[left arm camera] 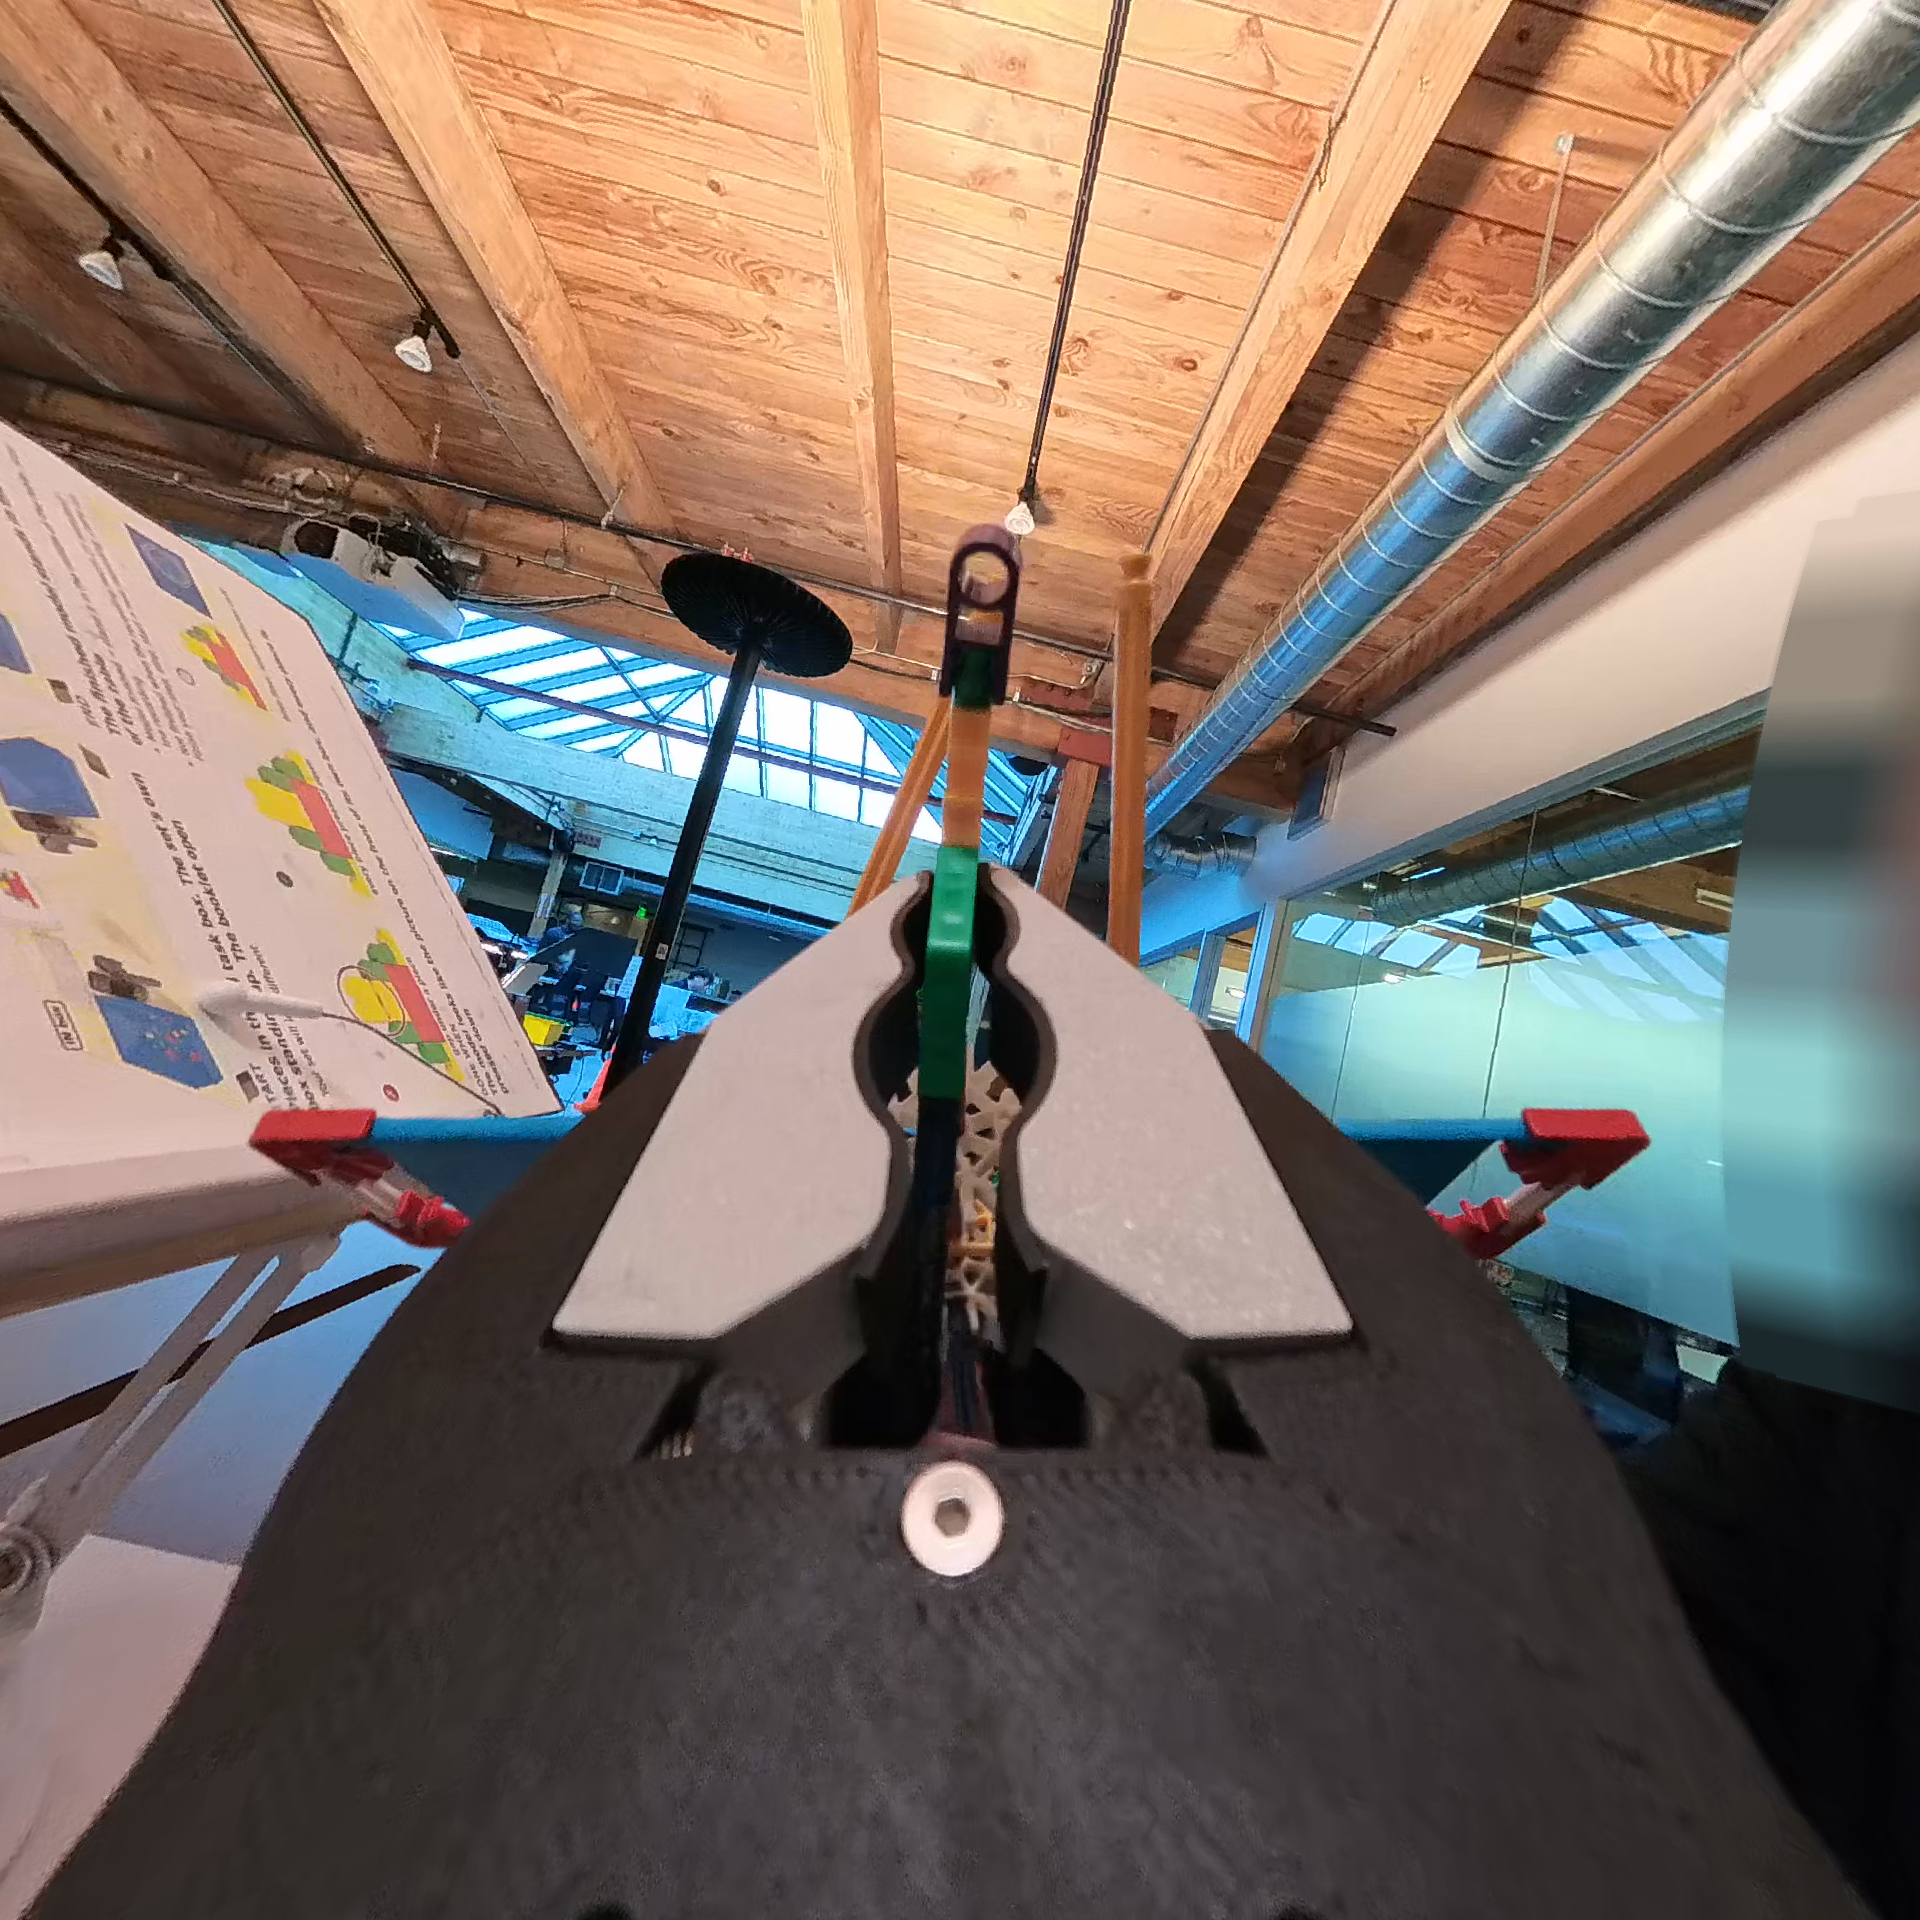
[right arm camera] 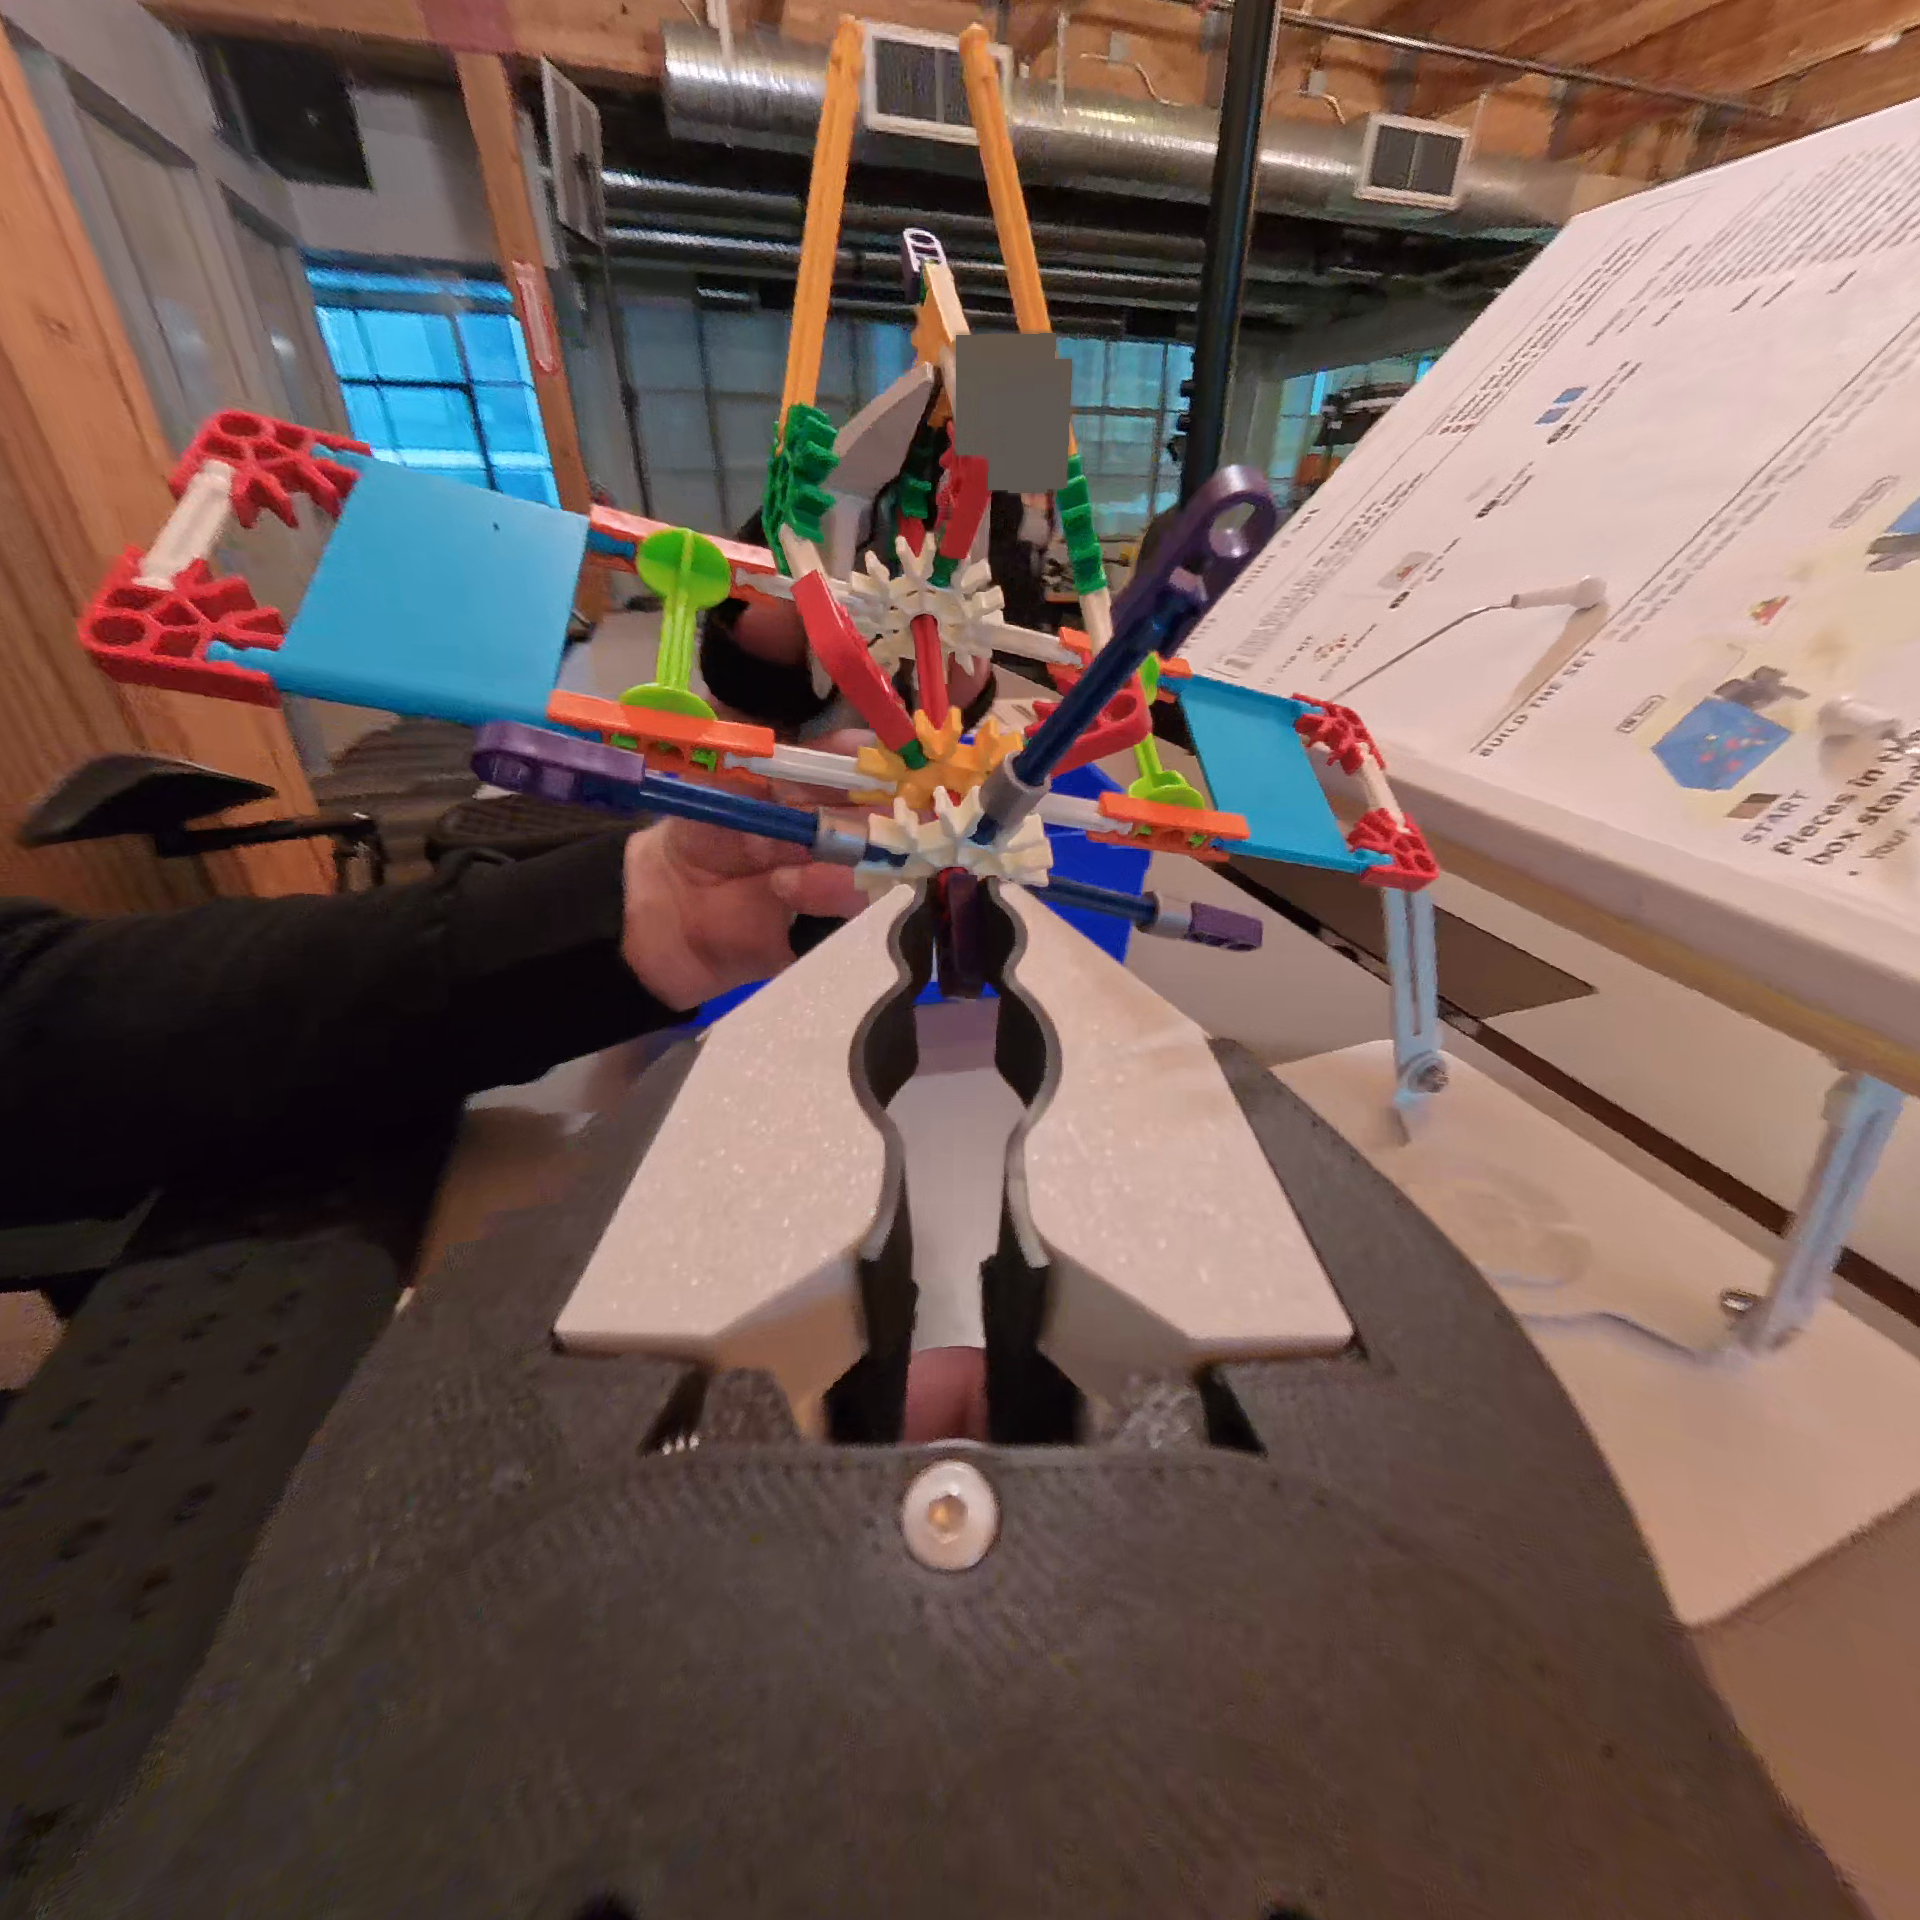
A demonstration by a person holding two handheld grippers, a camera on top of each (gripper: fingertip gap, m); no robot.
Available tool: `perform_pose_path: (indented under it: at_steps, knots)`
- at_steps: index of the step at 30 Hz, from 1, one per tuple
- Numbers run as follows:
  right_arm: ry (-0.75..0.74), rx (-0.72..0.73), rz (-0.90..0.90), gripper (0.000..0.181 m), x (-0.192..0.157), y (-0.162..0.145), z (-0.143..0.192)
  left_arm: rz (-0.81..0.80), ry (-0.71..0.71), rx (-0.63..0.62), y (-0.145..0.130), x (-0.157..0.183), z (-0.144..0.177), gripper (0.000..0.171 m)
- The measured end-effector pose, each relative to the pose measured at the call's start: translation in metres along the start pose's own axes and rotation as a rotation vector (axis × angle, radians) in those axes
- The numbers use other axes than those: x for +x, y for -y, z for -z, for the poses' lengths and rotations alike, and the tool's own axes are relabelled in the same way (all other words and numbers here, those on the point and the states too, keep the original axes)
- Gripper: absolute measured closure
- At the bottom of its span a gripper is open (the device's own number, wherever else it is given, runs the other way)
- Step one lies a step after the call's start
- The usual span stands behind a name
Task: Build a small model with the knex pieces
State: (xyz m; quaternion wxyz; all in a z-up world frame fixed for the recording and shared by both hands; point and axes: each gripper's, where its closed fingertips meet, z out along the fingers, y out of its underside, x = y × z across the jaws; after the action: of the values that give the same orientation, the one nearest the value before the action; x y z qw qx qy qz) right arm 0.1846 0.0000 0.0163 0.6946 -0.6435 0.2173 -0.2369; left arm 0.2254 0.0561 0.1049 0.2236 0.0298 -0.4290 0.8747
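Both claws clamped on one toy model (right arm camera: 914, 665), left (left arm camera: 954, 935) pinching its green piece (left arm camera: 951, 997), right (right arm camera: 961, 925) its purple piece (right arm camera: 961, 940); uneven pulling could snap joints apart.

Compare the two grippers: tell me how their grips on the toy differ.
The left gripper is shut on a green piece and points up toward the ceiling; the right gripper is shut on a purple piece and points level into the room. The left grips deeper between its fingers; the right pinches at its tips. Both hold the same toy model.
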Motion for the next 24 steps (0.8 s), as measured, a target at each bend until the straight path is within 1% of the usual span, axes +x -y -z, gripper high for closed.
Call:
perform_pose_path:
  at_steps: [5, 7, 11, 18, 24]
  knots:
    - [0.085, 0.025, -0.129, 0.179, -0.007, 0.005, 0.001, 0.0, -0.012, -0.007, 0.001, 0.003, -0.001, 0.168]
    - [0.086, 0.018, -0.123, 0.179, -0.008, 0.003, 0.0, -0.013, -0.011, -0.021, 0.0, 0.004, -0.002, 0.168]
    - [0.063, 0.034, -0.075, 0.179, -0.008, 0.008, 0.001, -0.037, 0.036, -0.053, -0.003, -0.005, 0.001, 0.168]
    - [0.011, 0.01, 0.004, 0.179, -0.001, 0.01, 0.01, -0.08, 0.072, -0.119, -0.008, -0.011, 0.007, 0.156]
    - [-0.085, -0.046, 0.157, 0.179, 0.004, 0.006, 0.01, -0.12, 0.147, -0.134, -0.003, -0.026, 0.018, 0.154]
